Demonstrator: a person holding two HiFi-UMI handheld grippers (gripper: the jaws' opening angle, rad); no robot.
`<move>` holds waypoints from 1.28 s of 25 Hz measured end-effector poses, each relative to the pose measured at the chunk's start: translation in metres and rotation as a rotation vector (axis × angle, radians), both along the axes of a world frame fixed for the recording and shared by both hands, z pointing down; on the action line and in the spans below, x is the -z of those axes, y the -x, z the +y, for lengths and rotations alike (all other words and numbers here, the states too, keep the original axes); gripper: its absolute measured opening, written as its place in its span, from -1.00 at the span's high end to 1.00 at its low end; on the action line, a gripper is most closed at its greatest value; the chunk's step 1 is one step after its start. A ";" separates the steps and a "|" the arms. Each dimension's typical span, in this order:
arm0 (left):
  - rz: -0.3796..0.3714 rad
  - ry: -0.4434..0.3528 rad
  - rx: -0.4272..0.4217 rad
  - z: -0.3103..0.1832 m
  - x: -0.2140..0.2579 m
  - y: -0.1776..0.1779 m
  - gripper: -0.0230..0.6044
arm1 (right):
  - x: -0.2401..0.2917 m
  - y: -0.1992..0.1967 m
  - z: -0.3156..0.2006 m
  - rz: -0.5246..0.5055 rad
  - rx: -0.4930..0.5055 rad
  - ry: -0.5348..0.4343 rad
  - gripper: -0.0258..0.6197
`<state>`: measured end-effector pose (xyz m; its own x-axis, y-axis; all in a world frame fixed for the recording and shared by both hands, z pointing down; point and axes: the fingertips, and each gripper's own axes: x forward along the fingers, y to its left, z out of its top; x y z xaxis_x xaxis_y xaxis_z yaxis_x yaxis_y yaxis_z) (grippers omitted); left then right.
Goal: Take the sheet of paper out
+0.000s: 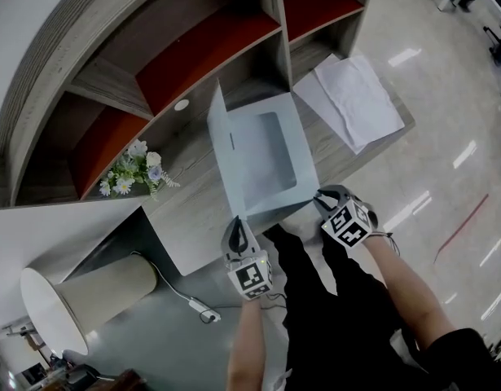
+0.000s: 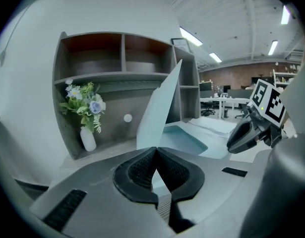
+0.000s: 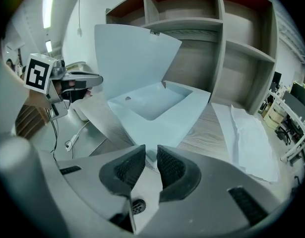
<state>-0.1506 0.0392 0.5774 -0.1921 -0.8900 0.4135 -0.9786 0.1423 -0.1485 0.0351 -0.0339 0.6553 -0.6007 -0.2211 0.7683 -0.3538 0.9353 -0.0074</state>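
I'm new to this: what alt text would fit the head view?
From above, two hand-held grippers work a pale blue folder on a wooden desk: the left gripper pinches its raised cover, the right gripper grips its near corner. White paper lies to the right, flowers to the left.

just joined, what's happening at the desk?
A person works a pale blue folder on the desk with two handheld grippers. The left gripper is shut on the raised flap; the right gripper pinches the folder's near corner. Loose paper lies beside it.
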 end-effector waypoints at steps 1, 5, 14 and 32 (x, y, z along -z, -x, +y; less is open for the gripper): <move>0.021 -0.005 0.015 0.001 0.001 0.002 0.89 | 0.000 0.000 0.000 0.004 0.001 -0.001 0.73; 0.085 -0.015 0.056 0.009 0.003 0.006 0.89 | 0.000 0.000 0.001 0.018 0.003 -0.007 0.73; 0.270 -0.028 0.157 0.026 0.000 0.020 0.89 | -0.002 -0.004 0.000 0.058 -0.004 -0.022 0.73; 0.548 -0.014 0.218 0.038 -0.008 0.041 0.89 | 0.043 0.024 -0.018 -0.054 -0.179 0.034 0.73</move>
<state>-0.1919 0.0769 0.5852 -0.1329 -0.8600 0.4926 -0.8599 0.3473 0.3742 0.0109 -0.0520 0.6128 -0.5947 -0.3032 0.7446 -0.5131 0.8561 -0.0612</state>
